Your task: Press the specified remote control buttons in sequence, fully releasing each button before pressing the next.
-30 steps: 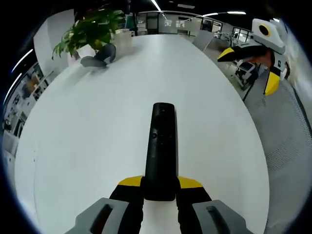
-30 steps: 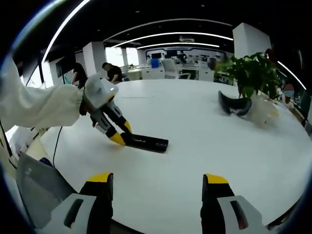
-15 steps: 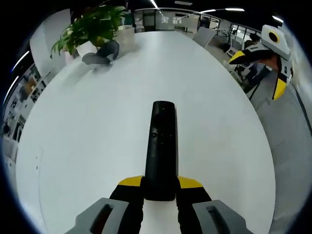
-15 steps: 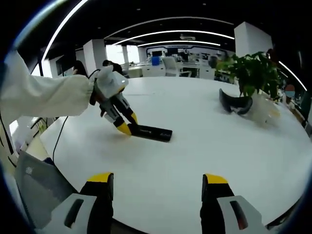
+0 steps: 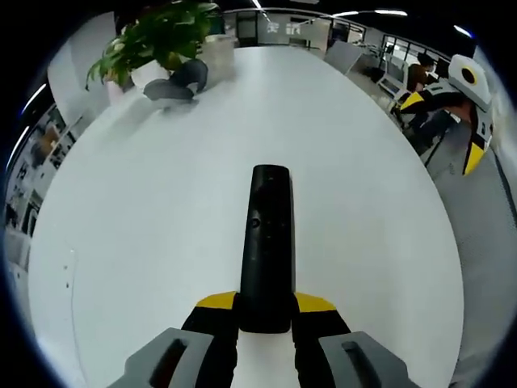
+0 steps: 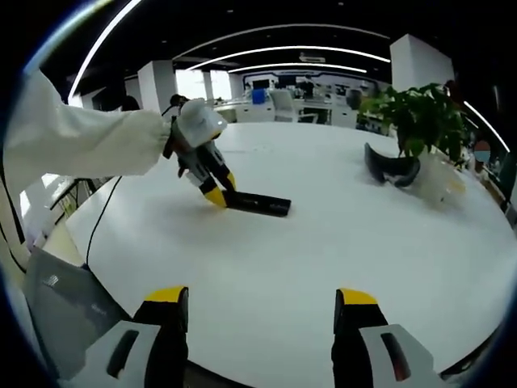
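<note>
A long black remote control (image 5: 266, 242) lies flat on the white table (image 5: 161, 210), its near end clamped between the yellow-tipped jaws of my left gripper (image 5: 266, 311). In the right gripper view the same remote (image 6: 257, 203) sits mid-table with the left gripper (image 6: 216, 192) shut on its end, held by a white-sleeved arm (image 6: 73, 145). My right gripper (image 6: 258, 303) stands open over the table's near edge, nothing between its jaws, well apart from the remote. It also hangs at the far right of the left gripper view (image 5: 468, 105).
A potted green plant (image 5: 157, 40) and a dark curved headset (image 5: 178, 83) stand at the table's far end; both appear in the right gripper view, plant (image 6: 416, 117) and headset (image 6: 388, 170). A grey chair back (image 6: 60, 323) sits by the near edge. Office desks lie beyond.
The left gripper has carried the remote slightly farther along the table toward the plant. The right gripper stays open and has hardly shifted.
</note>
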The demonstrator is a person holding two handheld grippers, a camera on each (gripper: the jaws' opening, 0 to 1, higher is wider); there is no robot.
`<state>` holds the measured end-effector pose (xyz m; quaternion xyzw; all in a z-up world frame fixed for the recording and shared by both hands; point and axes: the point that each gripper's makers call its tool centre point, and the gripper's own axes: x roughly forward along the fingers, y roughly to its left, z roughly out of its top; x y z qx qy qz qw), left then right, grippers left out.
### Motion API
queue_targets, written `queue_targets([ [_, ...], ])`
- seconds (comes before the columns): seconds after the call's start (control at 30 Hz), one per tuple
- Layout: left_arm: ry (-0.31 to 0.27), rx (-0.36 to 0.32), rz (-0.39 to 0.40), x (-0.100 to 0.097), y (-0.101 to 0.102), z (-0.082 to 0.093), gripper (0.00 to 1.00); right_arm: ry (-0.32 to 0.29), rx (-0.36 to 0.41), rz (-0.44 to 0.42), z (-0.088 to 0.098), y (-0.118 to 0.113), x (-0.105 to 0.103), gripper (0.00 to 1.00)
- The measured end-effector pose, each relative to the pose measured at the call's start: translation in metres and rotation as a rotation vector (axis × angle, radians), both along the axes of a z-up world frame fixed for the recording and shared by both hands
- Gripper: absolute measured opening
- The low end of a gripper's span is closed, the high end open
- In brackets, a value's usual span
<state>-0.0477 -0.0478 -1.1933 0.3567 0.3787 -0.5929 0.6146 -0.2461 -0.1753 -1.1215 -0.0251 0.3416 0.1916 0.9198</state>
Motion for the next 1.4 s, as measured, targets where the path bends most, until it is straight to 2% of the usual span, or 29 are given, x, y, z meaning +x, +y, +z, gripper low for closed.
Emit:
queue_targets([
  [0.53, 0.006, 0.078, 0.037, 0.042, 0.001, -0.002, 0.24, -0.002, -0.02, -0.014, -0.003, -0.005, 0.001, 0.67],
  [1.4, 0.014, 0.153, 0.042, 0.093, 0.007, -0.001, 0.24, 0.014, -0.032, -0.017, -0.007, -0.005, 0.001, 0.65],
])
